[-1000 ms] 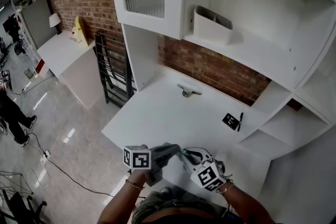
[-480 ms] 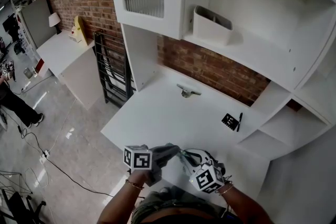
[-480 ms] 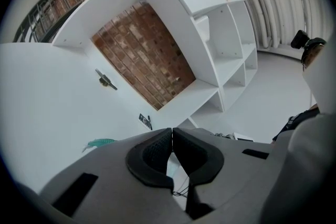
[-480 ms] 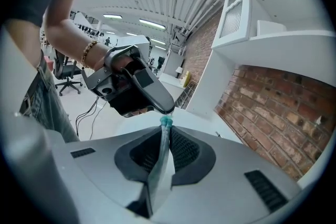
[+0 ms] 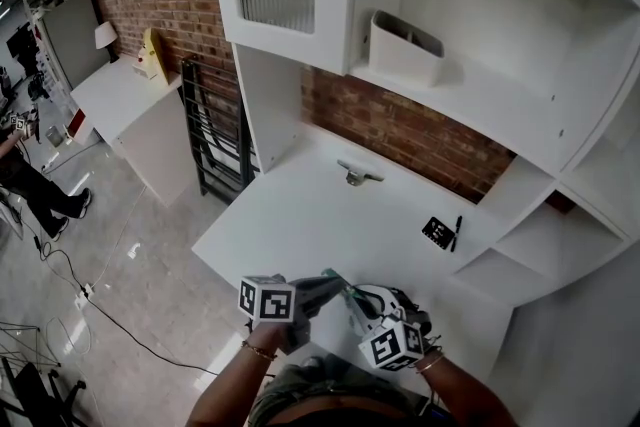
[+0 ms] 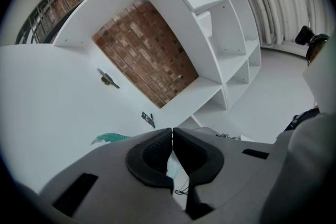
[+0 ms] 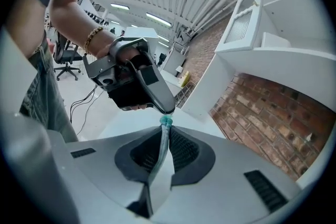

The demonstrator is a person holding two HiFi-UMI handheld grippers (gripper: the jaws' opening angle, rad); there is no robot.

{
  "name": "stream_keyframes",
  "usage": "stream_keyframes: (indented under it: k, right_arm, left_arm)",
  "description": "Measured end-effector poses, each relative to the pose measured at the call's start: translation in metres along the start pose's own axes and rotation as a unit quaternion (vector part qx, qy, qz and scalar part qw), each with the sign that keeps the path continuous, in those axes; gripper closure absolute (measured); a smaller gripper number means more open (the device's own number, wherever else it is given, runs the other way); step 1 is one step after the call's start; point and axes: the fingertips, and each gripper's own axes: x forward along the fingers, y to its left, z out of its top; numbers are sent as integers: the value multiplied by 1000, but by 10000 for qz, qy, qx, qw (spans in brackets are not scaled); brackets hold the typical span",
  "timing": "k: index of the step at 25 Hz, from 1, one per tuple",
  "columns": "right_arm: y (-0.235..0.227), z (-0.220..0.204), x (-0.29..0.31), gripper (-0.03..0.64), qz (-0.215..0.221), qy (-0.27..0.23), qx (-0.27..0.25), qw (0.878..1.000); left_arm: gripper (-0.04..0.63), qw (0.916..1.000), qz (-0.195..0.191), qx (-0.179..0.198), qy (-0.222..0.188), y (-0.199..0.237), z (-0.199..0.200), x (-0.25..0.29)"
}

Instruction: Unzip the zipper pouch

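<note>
Pinching the thin, teal-edged zipper pouch (image 7: 159, 157) edge-on in the right gripper (image 7: 164, 131), jaws nearly together on it. Meeting the pouch's teal zipper end with the tip of the left gripper (image 7: 166, 108), jaws pressed fully together; no telling what, if anything, caught there. Holding both close together, low over the near edge of the white desk (image 5: 300, 215), well apart from the metal piece (image 5: 358, 175) and black card (image 5: 438, 231) farther back.

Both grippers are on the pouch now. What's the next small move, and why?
Probably draw the left gripper slowly away from the right gripper, along the zipper line. The right fingers are shut on the pouch edge, anchoring it, and the left tip appears to pinch the teal zipper end.
</note>
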Motion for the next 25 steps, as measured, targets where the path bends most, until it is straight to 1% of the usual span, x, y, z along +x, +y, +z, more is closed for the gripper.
stream_keyframes:
  k: [2,6,7,9,10,12,15,18,25]
  right_arm:
    - [1,-1,0,589,14,17,10,10000]
    - [2,-1,-3,591,12,51,47,10000]
    - [2,-1,-4,591,10,27,41,10000]
    - [2,4,-8,594,10,-81,-13,10000]
    - [3,7,-10,594,8,-132,-49,9999]
    - [3,11,-11,594,6,-194,-64,9998]
    - [1,12,-9,594,14,-202,0,9998]
    - [1,14,-7,594,7,-213,26,9998]
    - [0,20,-10,594,92,-335,207,9992]
  left_arm:
    - [592,10000,61,54,57,1,-2,0]
    - [591,9999,48,70,69,-4,-4,2]
    - [591,9998,130,107,72,-1,-4,2]
    - [592,9985,470,248,113,13,-5,-2]
    - [592,9979,575,266,134,20,-5,-5]
    - [592,9983,544,171,139,24,-4,-13]
    - [592,9983,534,201,130,23,-1,-15]
    - [592,9985,540,99,44,26,0,-16]
    - [592,9977,656,166,-86,34,4,-23]
